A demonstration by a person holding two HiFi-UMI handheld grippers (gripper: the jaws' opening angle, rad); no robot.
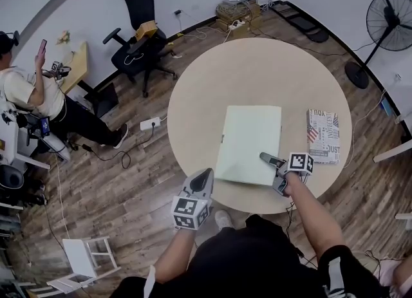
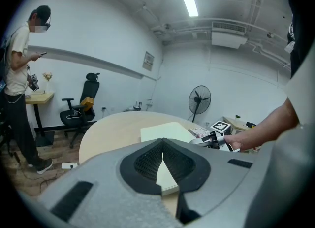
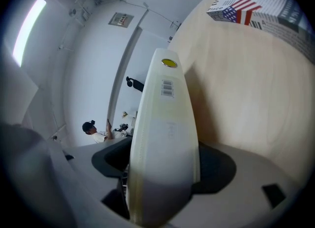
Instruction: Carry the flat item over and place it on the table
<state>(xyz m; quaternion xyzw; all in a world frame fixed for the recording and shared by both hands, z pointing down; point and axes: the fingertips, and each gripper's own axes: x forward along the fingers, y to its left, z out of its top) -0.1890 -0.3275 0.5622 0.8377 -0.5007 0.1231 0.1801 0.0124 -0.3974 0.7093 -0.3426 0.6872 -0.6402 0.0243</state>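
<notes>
While the box (image 1: 250,142) lies flat on the table (image 1: 257,71), the right gripper (image 1: 271,169) straddles its near corner, jaws apart and not pinching; the left gripper (image 1: 203,177) hovers beside it, jaws together.

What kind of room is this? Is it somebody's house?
Probably an office or workroom, not a home. There is a black swivel office chair, a big round table like one for meetings, and a router with a tangle of cables by the wall.
</notes>
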